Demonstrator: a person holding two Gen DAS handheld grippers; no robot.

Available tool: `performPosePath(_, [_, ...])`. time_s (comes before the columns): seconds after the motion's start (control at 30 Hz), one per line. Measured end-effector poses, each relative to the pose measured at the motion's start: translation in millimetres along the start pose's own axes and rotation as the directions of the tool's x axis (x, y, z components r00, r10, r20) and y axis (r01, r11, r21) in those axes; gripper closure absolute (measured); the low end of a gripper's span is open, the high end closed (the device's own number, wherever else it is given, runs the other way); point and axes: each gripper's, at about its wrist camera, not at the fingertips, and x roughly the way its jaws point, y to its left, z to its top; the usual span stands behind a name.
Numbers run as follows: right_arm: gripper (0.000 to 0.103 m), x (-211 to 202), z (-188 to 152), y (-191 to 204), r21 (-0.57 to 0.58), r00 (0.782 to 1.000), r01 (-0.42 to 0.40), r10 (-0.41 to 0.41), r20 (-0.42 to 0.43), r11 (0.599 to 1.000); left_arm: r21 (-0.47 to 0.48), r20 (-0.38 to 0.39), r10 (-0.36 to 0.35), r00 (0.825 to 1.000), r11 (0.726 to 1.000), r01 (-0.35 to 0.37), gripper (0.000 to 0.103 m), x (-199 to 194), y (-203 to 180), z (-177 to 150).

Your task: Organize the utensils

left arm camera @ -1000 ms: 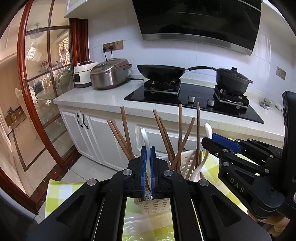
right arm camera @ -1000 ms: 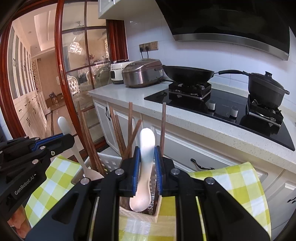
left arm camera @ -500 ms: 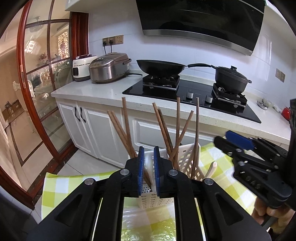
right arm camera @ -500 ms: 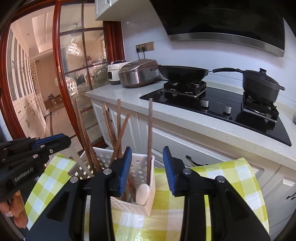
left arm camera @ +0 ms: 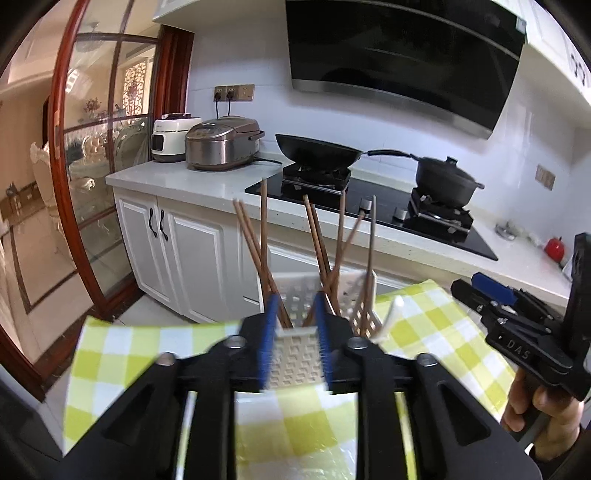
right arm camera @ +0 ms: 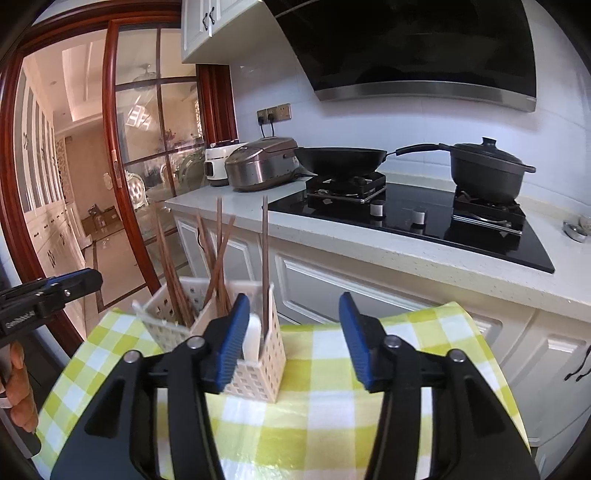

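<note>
yellow-checked tablecloth over the table, white slotted utensil caddy on it

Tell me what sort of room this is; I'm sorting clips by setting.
A home kitchen, most likely: a gas hob with a wok and lidded pot under a range hood, and a rice cooker on the white counter.

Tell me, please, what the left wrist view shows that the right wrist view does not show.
Only the left wrist view shows a red object on the counter at far right, and the right gripper from the side. Only the right wrist view shows the white spoon inside the basket's near compartment and the upper cabinet. Both show the white basket with the chopsticks, the checked cloth, the wok and the pot.
</note>
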Motion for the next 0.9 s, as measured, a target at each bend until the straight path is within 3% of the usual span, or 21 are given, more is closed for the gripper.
performPosePath(0.13, [0.043,-8,-30,2,0.006,0.999,-0.008,0.008,0.042,1.0,0.0,0.054,-0.019,0.998,1.0,0.019,0.065,-4,-3,-39])
performPosePath(0.23, [0.04,-8,-44,2,0.015,0.998,-0.022,0.021,0.053,1.0,0.008,0.062,-0.026,0.998,1.0,0.026,0.051,-1,-3,-64])
performPosePath(0.4, [0.035,-5,-59,8,0.002,0.997,-0.04,0.04,0.06,0.999,0.038,0.08,-0.031,0.996,0.999,0.028,0.04,3,-1,-79])
performPosePath(0.5, [0.035,-5,-67,14,-0.024,0.998,-0.034,0.036,0.057,0.999,0.026,0.106,-0.016,0.994,1.0,0.014,0.027,1,2,-84])
performPosePath(0.67, [0.026,-8,-73,14,-0.021,0.996,-0.031,0.032,0.082,0.999,0.023,0.124,0.0,0.992,1.0,-0.003,0.02,0,2,-88])
performPosePath(0.9, [0.023,-9,-71,8,-0.011,0.995,-0.03,0.031,0.091,0.999,0.013,0.121,0.004,0.993,1.0,-0.005,0.019,3,6,-94])
